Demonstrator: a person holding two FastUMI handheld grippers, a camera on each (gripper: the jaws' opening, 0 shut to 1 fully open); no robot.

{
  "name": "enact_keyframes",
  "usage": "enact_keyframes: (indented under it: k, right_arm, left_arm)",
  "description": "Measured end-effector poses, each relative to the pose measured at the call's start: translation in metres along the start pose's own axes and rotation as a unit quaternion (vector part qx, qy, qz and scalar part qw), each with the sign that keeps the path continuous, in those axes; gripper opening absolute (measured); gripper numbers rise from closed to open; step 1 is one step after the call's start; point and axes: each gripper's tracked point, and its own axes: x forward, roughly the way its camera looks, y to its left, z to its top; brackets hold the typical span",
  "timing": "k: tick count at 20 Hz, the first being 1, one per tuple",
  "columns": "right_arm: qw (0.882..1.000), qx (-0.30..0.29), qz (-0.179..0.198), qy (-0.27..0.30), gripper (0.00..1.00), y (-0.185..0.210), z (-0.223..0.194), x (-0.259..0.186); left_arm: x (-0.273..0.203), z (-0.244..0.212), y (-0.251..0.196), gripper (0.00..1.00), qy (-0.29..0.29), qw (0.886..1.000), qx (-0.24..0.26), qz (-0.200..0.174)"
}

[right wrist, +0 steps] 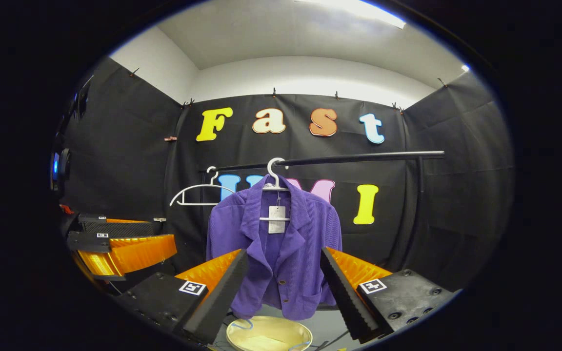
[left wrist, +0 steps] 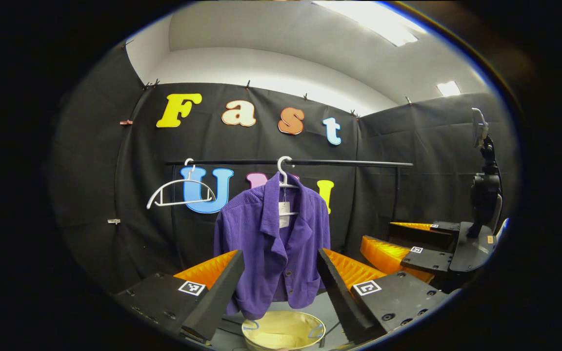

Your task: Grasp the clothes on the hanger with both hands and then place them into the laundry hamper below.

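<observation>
While both grippers sit open and empty, the jacket (left wrist: 273,243) hangs dead ahead of them, well apart from the fingers.

It hangs lengthwise straight down off a hanger (left wrist: 285,181) on the rail (left wrist: 291,162), hem just above the hamper (left wrist: 283,330). Left gripper (left wrist: 281,287) and right gripper (right wrist: 283,287) both frame the jacket between spread fingers, so I'd guess neither's clearly closer. A spare hanger (left wrist: 179,191) hangs beside the jacket on the rail.

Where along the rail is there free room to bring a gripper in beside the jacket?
Free: the rail right of the purple jacket, out to its end post. Crowded: left of it, the empty hanger hangs close. Below, the hamper sits under the hem.
</observation>
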Motion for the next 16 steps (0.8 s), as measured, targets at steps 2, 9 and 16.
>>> enact_keyframes:
  k: [2,9,16]
  right_arm:
    - [1.0,0.002,0.01,-0.002,0.98,-0.011,-0.003,0.029]
    - [0.998,0.025,0.05,0.015,0.98,-0.034,-0.031,0.124]
    - [0.992,0.061,0.094,0.057,0.98,-0.041,-0.081,0.202]
  left_arm:
    - [0.03,-0.003,-0.003,0.94,0.002,1.0,-0.005,0.008]
    - [0.126,-0.021,-0.002,0.93,0.016,0.998,-0.015,0.054]
    - [0.185,-0.049,0.014,0.93,0.038,0.994,-0.02,0.099]
